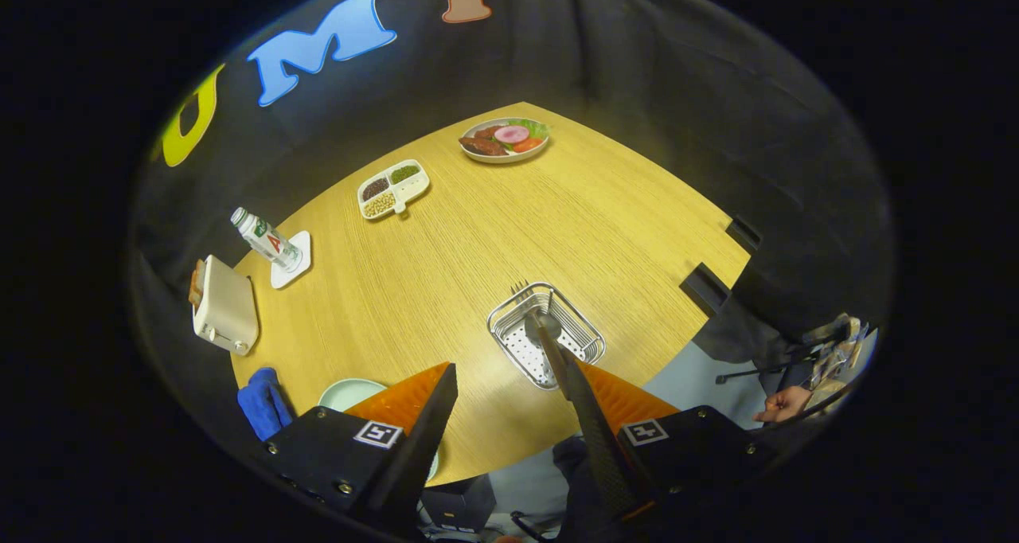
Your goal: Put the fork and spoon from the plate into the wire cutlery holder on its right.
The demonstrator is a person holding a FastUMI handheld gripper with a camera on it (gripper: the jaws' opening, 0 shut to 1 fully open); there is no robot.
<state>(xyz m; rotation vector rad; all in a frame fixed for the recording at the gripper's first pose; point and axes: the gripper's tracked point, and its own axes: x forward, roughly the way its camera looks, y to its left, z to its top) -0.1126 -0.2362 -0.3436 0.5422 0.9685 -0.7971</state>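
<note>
The gripper [509, 423] sits at lower centre, fingers spread wide, nothing clamped between them. A spoon [544, 330] lies along the right finger, bowl over the wire cutlery holder [583, 330] at centre right; whether it is released cannot be told. Fork [521, 288] tines show at the holder's far rim. The plate [344, 392] is lower left. Judgement: both are light, stiff, slippery metal; grip mid-handle. The spoon's long axis runs lower right to upper left.

text: none legible | bottle [267, 239] label: too small to read | hand-held gripper [509, 384]: square black-and-white markers only
</note>
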